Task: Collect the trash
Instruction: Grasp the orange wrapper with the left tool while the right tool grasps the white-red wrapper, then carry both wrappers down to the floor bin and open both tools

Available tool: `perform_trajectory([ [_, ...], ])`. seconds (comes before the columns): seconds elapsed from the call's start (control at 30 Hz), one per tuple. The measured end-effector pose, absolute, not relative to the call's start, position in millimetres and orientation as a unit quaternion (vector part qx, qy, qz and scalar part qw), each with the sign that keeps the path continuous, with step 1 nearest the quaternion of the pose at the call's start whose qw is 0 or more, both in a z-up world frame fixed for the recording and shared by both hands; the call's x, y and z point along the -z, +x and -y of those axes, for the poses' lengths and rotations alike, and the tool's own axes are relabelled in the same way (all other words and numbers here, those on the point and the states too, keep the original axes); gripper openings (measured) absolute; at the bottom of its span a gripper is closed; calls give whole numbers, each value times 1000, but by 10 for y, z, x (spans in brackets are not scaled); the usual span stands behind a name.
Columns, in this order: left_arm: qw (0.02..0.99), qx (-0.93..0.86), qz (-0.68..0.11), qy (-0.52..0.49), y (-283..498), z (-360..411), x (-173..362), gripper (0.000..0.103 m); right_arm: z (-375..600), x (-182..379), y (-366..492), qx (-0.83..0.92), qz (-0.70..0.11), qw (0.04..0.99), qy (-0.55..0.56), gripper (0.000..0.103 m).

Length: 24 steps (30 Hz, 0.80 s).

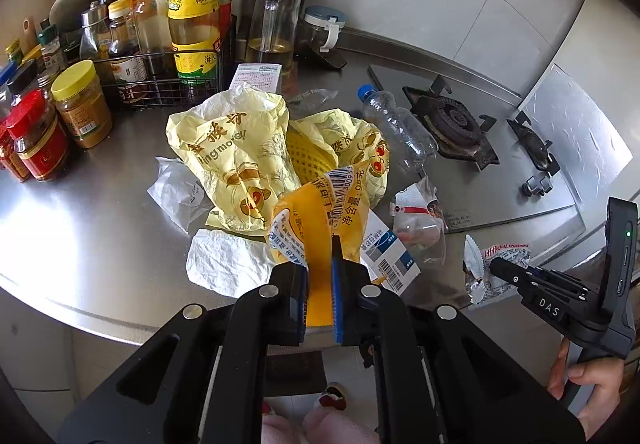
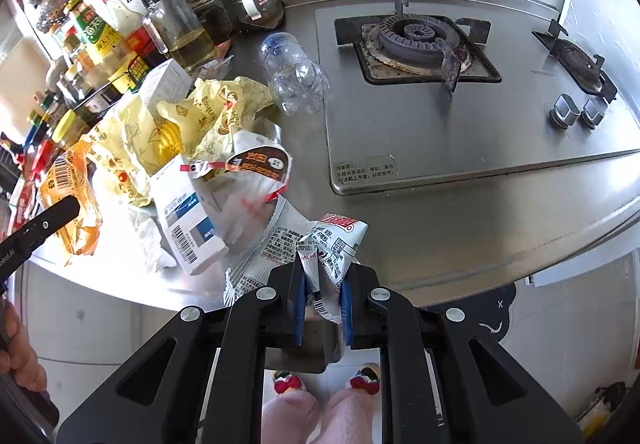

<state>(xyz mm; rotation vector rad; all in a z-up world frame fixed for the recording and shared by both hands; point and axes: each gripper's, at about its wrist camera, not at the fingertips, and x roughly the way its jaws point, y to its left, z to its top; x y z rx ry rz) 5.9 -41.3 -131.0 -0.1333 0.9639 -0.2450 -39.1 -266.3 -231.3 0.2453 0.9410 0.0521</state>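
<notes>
Left wrist view: the left gripper [image 1: 320, 276] is clamped on an orange wrapper [image 1: 316, 220], a thin, glossy, crumpled film with a barcode, held above the steel counter [image 1: 100, 244]. The pick-up step looks done on this side. Behind it sit a yellow bag [image 1: 236, 152], a clear bottle [image 1: 400, 128] and white paper [image 1: 228, 264].

Right wrist view: the right gripper [image 2: 322, 296] pinches a white sachet [image 2: 332, 244], a creased printed foil, at the counter edge. A small box [image 2: 192, 232] and more wrappers are near. Next, both pieces likely need carrying to a bin, which is not in view.
</notes>
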Motion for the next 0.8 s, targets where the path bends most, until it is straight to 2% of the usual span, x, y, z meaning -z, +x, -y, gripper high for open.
perform_trajectory([
  [0.23, 873, 124, -467, -64, -473, 315, 1263, 8, 2363, 2253, -899, -83, -450, 883, 105, 15],
  [0.43, 866, 118, -482, -65, -875, 208, 1469, 8, 2016, 2535, -1189, -115, -470, 872, 69, 15],
  [0.6, 842, 129, -517, -81, -1019, 210, 1909, 8, 1821, 3039, -1235, -129, -495, 858, 47, 15],
  [0.8, 807, 129, -568, -102, -1024, 260, 2733, 8, 1723, 3855, -1130, -138, -526, 838, 57, 15],
])
